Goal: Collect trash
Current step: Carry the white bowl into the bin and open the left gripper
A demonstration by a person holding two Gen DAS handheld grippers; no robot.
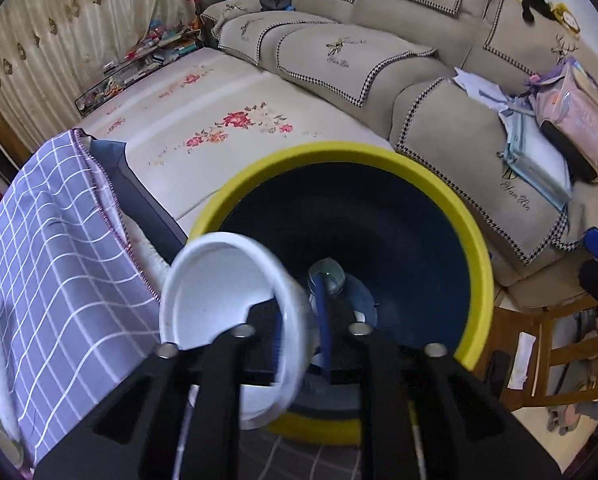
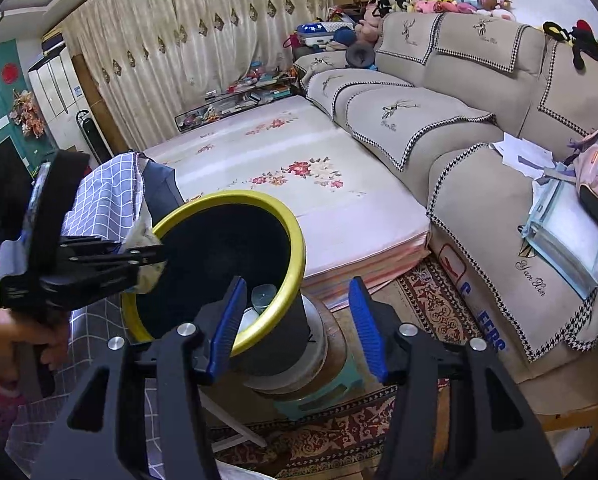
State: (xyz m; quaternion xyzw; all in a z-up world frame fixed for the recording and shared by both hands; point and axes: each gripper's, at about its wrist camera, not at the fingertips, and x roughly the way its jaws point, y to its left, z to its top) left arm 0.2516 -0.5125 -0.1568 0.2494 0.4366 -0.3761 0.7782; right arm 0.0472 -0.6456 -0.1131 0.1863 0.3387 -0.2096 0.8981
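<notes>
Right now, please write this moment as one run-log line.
left gripper: above trash bin, white paper cup between jaws | right gripper: open, empty

A beige sectional sofa point(image 2: 459, 92) with houndstooth-edged covers is seen from twelve to three o'clock, and a row of plush toys point(image 2: 451, 0) is lined along its back at one o'clock. A white floral mat point(image 2: 291, 176) is spread before it at the centre, with a cream curtain point(image 2: 159, 32) hung behind at eleven o'clock. A pink backpack point(image 1: 575, 120) and papers point(image 1: 483, 88) are laid on the sofa seat at two o'clock, and a lilac checked cloth point(image 1: 55, 240) is draped at nine o'clock.
</notes>
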